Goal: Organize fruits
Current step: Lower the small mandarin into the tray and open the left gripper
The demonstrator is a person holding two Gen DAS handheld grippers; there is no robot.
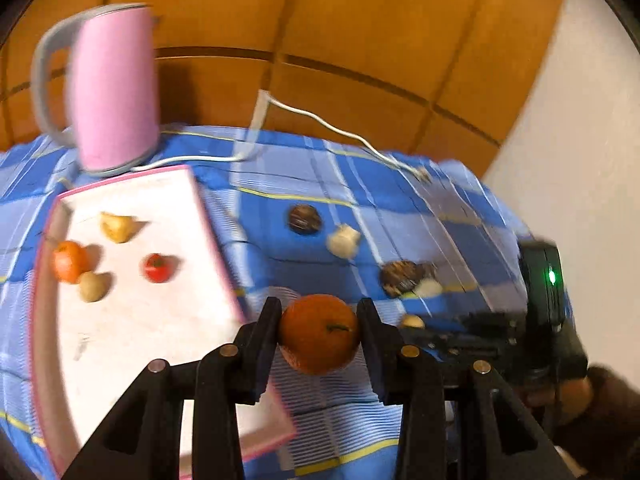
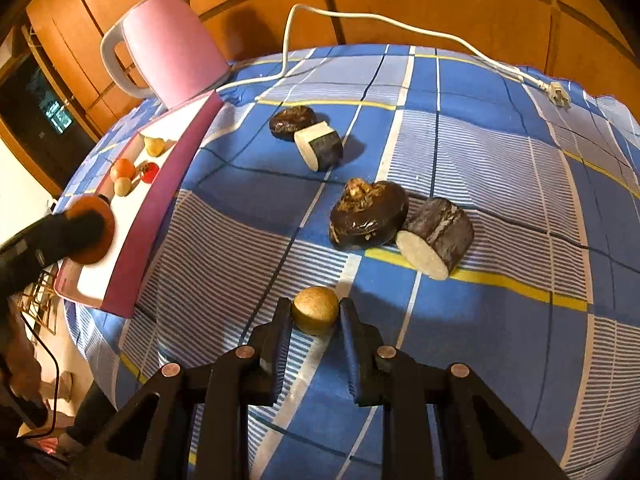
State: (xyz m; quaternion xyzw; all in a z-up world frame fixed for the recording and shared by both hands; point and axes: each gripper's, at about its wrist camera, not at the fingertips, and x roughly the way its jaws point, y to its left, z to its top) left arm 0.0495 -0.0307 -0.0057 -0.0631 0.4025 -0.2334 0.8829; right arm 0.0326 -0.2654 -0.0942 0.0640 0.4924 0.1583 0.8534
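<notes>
Now the left gripper (image 1: 318,334) is clamping an orange (image 1: 319,334) beside the tray (image 1: 140,320); the right gripper (image 2: 315,314) is pinching a small brown fruit (image 2: 315,309). Only its view is showing the plug (image 2: 558,94).

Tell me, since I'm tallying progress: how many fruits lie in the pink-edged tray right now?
4, all at the tray's far end: an orange, a red tomato, a yellowish pear-like fruit and a small tan fruit. None looks hidden.
</notes>
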